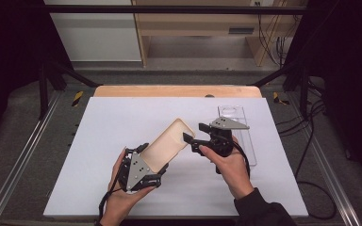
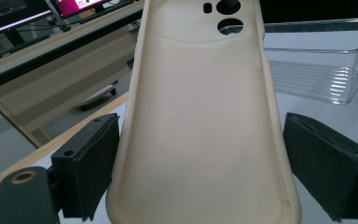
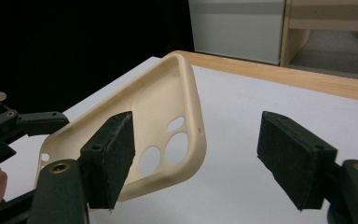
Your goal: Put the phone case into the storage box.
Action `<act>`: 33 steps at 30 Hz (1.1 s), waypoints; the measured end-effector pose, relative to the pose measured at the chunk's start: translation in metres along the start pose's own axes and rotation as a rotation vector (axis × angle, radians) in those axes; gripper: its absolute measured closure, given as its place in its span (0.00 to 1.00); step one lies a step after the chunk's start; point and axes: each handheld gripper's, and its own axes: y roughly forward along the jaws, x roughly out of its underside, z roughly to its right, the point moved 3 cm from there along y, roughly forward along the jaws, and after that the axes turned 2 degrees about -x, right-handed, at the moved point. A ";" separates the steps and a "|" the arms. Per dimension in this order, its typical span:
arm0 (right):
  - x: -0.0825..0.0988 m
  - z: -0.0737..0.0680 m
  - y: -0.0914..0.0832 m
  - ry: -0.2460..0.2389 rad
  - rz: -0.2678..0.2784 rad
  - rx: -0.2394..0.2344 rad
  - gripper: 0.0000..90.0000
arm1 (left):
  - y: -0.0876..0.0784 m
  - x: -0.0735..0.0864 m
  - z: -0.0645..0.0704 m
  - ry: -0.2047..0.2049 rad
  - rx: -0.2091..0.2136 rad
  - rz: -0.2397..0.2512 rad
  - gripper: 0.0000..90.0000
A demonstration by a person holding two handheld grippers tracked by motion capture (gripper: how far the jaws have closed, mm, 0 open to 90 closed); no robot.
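A cream phone case (image 1: 169,143) is held off the white table, hollow side up, camera holes at its far end. My left gripper (image 1: 153,157) is shut across the width of its near end; in the left gripper view both pads press on the long edges of the case (image 2: 200,116). My right gripper (image 1: 194,133) stands open at the case's camera end. In the right gripper view the case (image 3: 163,107) rises tilted behind the left pad (image 3: 112,158), its corner reaching into the gap, and neither pad presses on it.
A clear plastic tray (image 1: 231,112) lies on the white table sheet (image 1: 122,117) to the right, behind my right hand; it also appears beyond the case as the tray (image 2: 321,74). A wooden table edge (image 1: 176,91) runs along the back.
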 end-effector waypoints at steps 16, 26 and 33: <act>0.005 -0.002 0.006 0.061 -0.011 -0.074 0.57 | -0.001 -0.002 0.004 0.024 -0.006 0.006 0.13; 0.009 -0.002 0.007 0.093 -0.002 -0.110 0.67 | -0.001 -0.001 0.002 0.018 -0.022 0.005 0.13; 0.009 -0.003 0.007 0.112 0.003 -0.119 0.72 | 0.001 0.003 0.002 0.007 -0.023 -0.011 0.13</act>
